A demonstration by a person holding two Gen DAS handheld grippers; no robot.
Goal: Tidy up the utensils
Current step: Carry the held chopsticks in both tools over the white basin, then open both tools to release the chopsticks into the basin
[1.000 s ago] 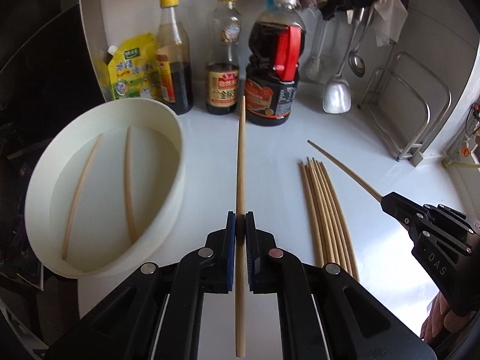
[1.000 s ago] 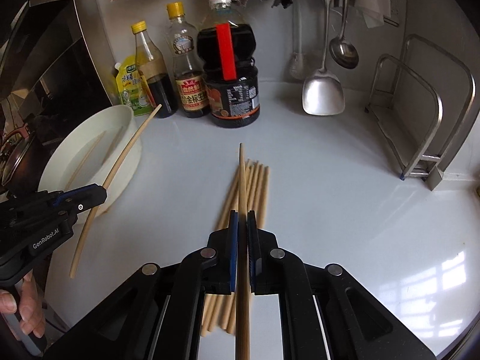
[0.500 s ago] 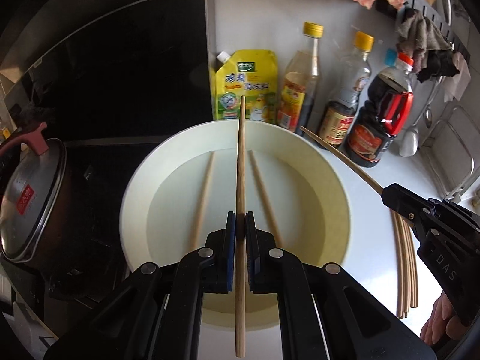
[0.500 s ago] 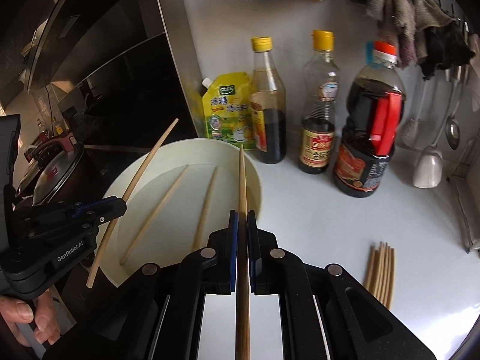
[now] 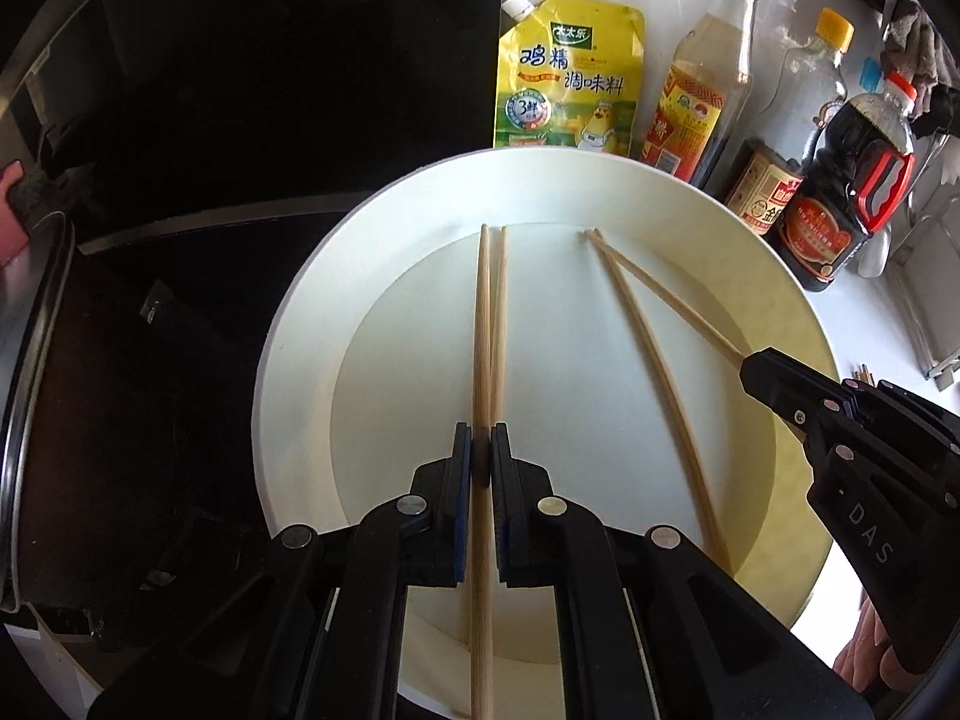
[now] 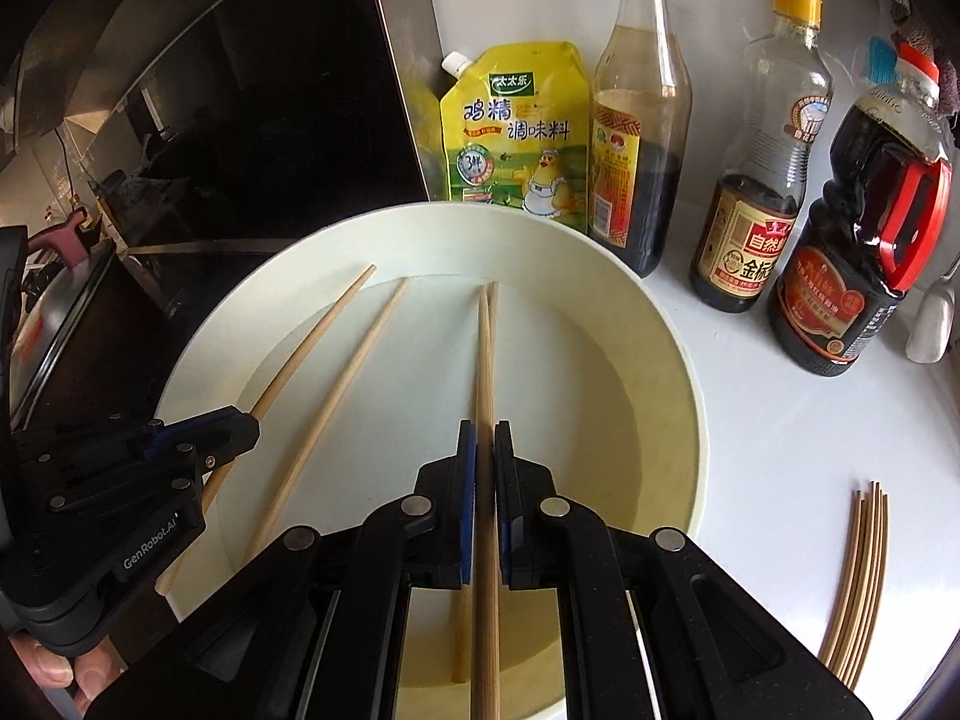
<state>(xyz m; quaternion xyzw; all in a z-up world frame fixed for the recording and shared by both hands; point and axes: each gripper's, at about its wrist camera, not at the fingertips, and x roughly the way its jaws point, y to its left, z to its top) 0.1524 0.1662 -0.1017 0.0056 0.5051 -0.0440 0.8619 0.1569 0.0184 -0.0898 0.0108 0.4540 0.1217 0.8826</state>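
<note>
While the left gripper [image 5: 482, 459] pinches one chopstick [image 5: 482, 330] over the white basin [image 5: 288, 372], two more chopsticks [image 5: 654, 384] lie inside and the right gripper [image 5: 759, 372] reaches in, clamped on another. From the right wrist view, the right gripper [image 6: 485, 444] clasps its own chopstick [image 6: 483, 360] above the basin [image 6: 672, 360] — loose chopsticks [image 6: 858, 576] rest on the counter [image 6: 780, 420] beside it.

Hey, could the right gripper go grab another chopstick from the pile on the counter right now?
Probably not yet. The right gripper is shut on a chopstick over the white bowl, so its jaws are taken. The pile itself lies uncovered on the counter beside the bowl; nothing blocks it once that chopstick is dropped.
</note>
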